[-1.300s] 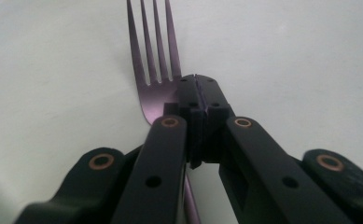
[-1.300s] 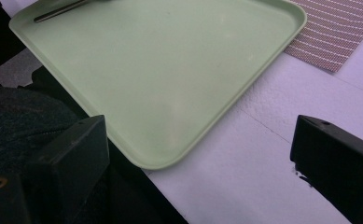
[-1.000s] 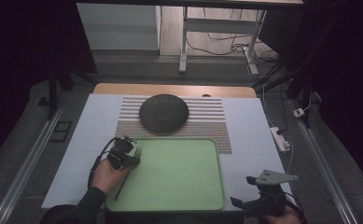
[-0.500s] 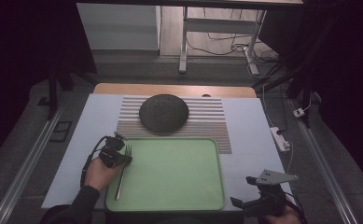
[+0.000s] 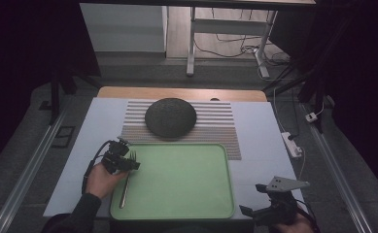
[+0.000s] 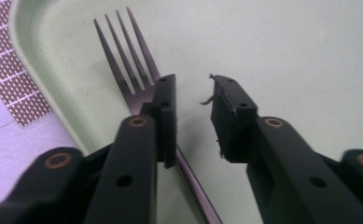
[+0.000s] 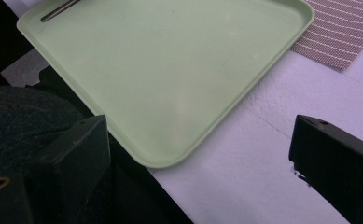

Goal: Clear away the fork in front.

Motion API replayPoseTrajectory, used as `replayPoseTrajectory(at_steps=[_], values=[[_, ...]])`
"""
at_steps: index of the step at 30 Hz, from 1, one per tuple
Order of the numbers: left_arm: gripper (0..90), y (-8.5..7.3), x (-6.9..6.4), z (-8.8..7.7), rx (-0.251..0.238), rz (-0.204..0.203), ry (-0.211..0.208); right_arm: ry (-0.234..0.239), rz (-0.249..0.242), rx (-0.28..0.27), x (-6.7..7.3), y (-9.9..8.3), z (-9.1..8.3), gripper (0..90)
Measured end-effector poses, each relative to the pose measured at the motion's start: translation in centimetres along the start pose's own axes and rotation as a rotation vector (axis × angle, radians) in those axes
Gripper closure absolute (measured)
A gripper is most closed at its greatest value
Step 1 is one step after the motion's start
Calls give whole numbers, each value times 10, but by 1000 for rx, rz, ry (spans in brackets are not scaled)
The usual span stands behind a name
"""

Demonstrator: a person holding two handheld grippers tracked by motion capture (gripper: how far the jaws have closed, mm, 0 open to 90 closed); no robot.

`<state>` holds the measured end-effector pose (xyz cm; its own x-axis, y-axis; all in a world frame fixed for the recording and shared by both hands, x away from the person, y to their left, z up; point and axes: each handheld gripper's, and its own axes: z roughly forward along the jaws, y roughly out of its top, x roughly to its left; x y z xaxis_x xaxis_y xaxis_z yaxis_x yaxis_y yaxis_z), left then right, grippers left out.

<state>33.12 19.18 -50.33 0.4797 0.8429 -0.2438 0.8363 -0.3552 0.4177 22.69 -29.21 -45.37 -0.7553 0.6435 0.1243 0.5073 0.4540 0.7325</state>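
Pale surface (image 5: 269, 145) under you: your left gripper (image 6: 193, 100), jaws apart and empty, straddles the thin, stiff, slippery dark metal fork (image 6: 132, 60); pinch its neck.

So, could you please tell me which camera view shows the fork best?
The left gripper view: the fork lies close up on the tray, all four prongs distinct. The high view shows it small at the tray's left edge; the right gripper view catches just its handle end.
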Motion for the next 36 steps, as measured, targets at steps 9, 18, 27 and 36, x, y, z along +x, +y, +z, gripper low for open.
replayPoseTrajectory(at_steps=[9, 18, 27, 36], values=[[584, -4, -2, -14, -48, 30, -39, 4, -1, 7, 0, 0, 1, 53], [417, -12, -8, -27, -102, 67, -72, 6, 1, 10, 0, 0, 1, 53], [267, -23, -17, -46, -166, 104, -106, 4, 6, 9, 0, 0, 1, 54], [159, -49, -17, -64, -219, 103, -125, 4, 11, 12, -1, 0, 1, 54]])
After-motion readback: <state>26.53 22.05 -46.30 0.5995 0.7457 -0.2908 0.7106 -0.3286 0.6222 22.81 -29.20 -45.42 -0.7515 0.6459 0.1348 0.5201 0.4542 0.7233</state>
